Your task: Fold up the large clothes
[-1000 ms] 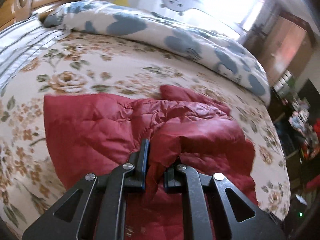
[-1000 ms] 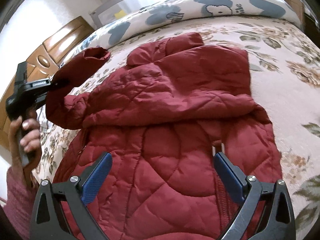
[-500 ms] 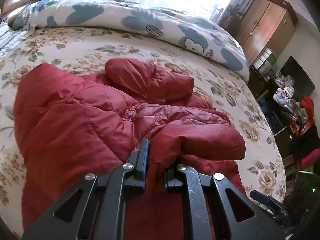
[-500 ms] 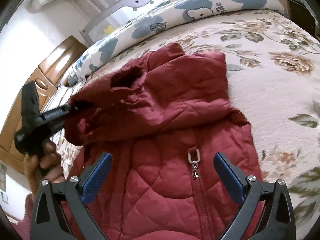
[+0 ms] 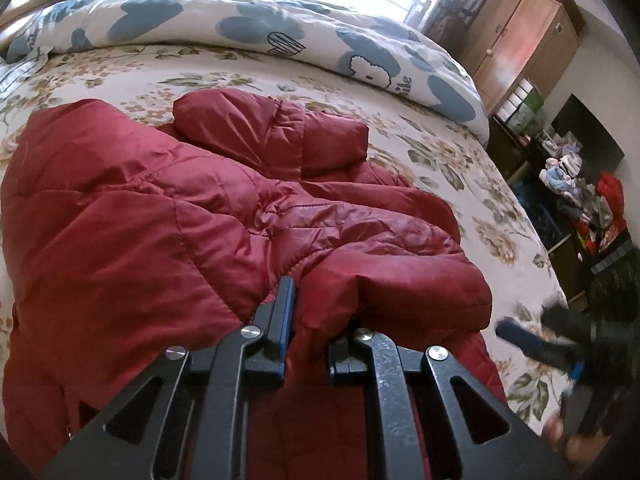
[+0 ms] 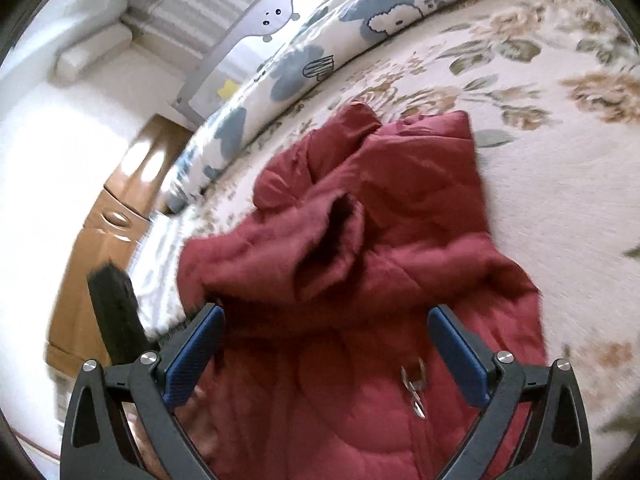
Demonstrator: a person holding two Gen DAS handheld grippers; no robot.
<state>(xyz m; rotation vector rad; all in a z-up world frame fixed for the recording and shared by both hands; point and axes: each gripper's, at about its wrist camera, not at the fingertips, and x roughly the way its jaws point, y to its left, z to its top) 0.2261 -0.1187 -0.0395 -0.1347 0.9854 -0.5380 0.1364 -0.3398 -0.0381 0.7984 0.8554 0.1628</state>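
The red quilted jacket lies spread on the bed's floral sheet, its front up and its zipper pull showing low in the right wrist view at about 6 o'clock. The left gripper is pressed together on a fold of the jacket's sleeve, the red fabric bunched between its blue pads and draped over the right-hand finger. From the right wrist view that sleeve crosses over the jacket's chest, with the dark cuff opening facing up near the middle of the garment. The right gripper hangs above the lower front of the jacket with its blue-padded fingers spread wide and nothing between them. The jacket's collar end points toward 12 o'clock, toward a rolled white quilt with blue shapes that runs along the far side of the bed. A wooden wardrobe stands at about 2 o'clock in the left wrist view, and a wooden headboard sits at 9 o'clock in the right wrist view.
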